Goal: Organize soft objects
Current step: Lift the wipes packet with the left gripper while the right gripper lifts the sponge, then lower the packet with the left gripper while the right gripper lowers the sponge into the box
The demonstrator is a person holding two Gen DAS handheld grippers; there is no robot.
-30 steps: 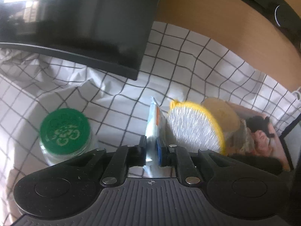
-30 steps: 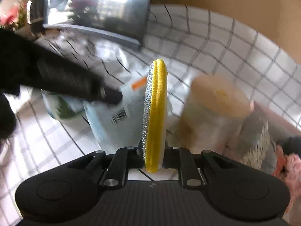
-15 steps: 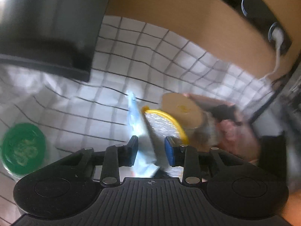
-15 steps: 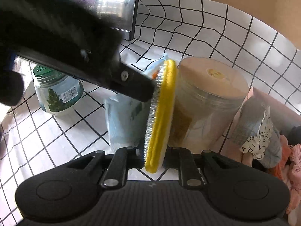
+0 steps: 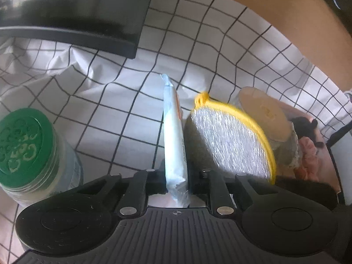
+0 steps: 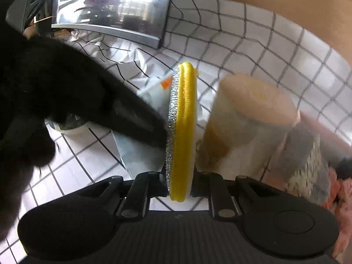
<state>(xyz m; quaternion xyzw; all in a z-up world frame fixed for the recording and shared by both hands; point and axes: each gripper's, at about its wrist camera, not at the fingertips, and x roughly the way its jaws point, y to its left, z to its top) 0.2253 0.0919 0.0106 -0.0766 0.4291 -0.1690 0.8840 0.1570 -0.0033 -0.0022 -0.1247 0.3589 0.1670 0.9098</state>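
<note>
The packet point(image 5: 175, 145), a thin white pouch seen edge-on, stands between the fingers of our left gripper point(image 5: 176, 181) at the lower centre of the left wrist view. The jaws are closing on it, and we see the fingers pressing against both of its flat sides. In the right wrist view the same packet point(image 6: 151, 94) shows at mid frame, partly hidden behind the dark blurred body of the left gripper that fills the left of that frame.

The scrubber point(image 6: 181, 132), a round pad with a yellow rim and a glittery silver face, is clenched edge-on in our right gripper point(image 6: 179, 184) at the lower centre of the right wrist view. In the left wrist view the scrubber point(image 5: 231, 140) sits just right of the packet, its silver face turned toward the camera.

Outward from there, a jar point(image 5: 26, 147) with a green patterned lid stands at the lower left of the left wrist view. A clear tub point(image 6: 248, 127) with a tan lid stands just right of the scrubber in the right wrist view. At the right edge lies a heap of pink and grey cloth point(image 6: 308, 171). Everything rests on a white checked cloth point(image 5: 198, 50). A dark panel point(image 5: 72, 13) fills the upper left of the left wrist view.
</note>
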